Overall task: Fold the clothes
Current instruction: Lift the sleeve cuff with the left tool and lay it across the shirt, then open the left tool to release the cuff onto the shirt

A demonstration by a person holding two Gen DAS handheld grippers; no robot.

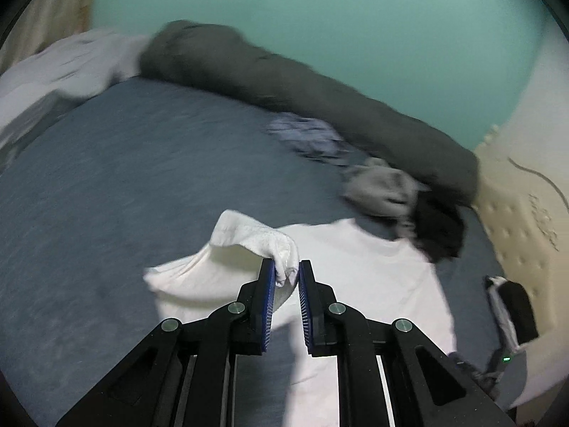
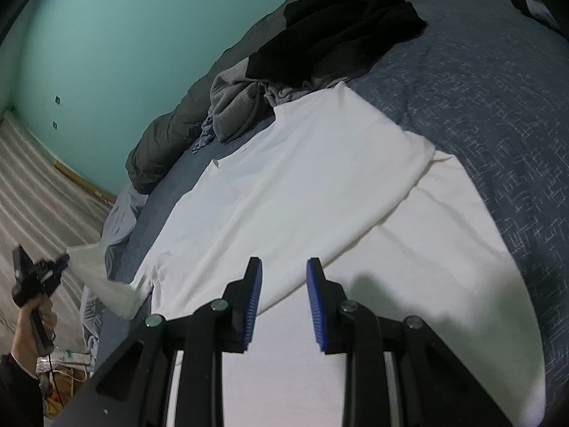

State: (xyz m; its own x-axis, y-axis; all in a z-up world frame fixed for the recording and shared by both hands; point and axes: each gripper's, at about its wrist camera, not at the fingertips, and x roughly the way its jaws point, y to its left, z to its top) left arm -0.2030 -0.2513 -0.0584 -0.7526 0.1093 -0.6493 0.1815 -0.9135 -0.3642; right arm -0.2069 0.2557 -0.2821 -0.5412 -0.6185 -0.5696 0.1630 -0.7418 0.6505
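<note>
On the bed (image 2: 498, 106), spread over its blue-grey woven cover, lies a white T-shirt (image 2: 284, 195), mostly flat, its collar end towards the heap of clothes by the green wall (image 2: 106, 35) and its hem end running back under the right tool (image 2: 284, 267). So its long axis goes from the wall side of the bed out to the near edge. One side panel is already folded inward, making a diagonal crease across the body. The left tool (image 1: 286, 272) has its blue pads pinching a bunched white sleeve (image 1: 256, 245), lifted off the cover and drawn out sideways from the shirt body; from the right wrist view that same tool shows at the far left, gripped by a hand (image 2: 30, 323) in a dark sleeve, blurred. The right tool hovers above the lower shirt with its pads spread apart and nothing between them. Beyond the collar sit a crumpled grey garment (image 2: 234, 106) and a black garment (image 2: 338, 32), touching each other, with a long dark grey rolled duvet (image 1: 284, 82) lying along the wall behind them.
</note>
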